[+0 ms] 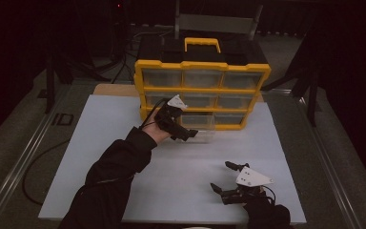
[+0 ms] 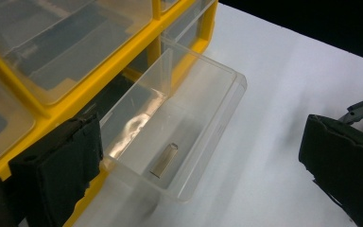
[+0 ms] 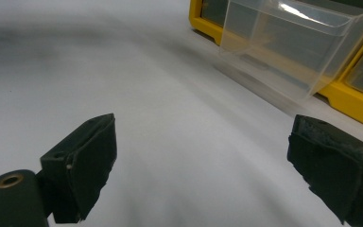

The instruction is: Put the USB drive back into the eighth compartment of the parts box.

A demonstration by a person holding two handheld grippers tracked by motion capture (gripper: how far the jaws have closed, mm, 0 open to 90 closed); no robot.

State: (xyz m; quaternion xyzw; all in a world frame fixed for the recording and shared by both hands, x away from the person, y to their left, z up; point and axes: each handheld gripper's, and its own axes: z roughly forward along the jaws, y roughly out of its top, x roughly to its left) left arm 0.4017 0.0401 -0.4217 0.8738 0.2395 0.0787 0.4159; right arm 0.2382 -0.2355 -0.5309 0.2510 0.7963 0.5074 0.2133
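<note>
Left gripper (image 2: 198, 156) jaws wide, holding nothing. Clear drawer (image 2: 179, 127) pulled out of the yellow cabinet (image 1: 202, 93), sits between the jaws toward 11 o'clock; a small metal piece (image 2: 164, 161), possibly a clip, lies inside. Right gripper (image 3: 208, 170) jaws wide too, empty, over the white table (image 3: 170, 118), drawer at 1 o'clock.

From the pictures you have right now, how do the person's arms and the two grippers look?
Both arms wear black sleeves. Each gripper, left gripper and right gripper, is black with two blocky, rough-edged black pads. A pale grey three-cornered plate sits on top of each. A thin black cable loops from the left one.
</note>
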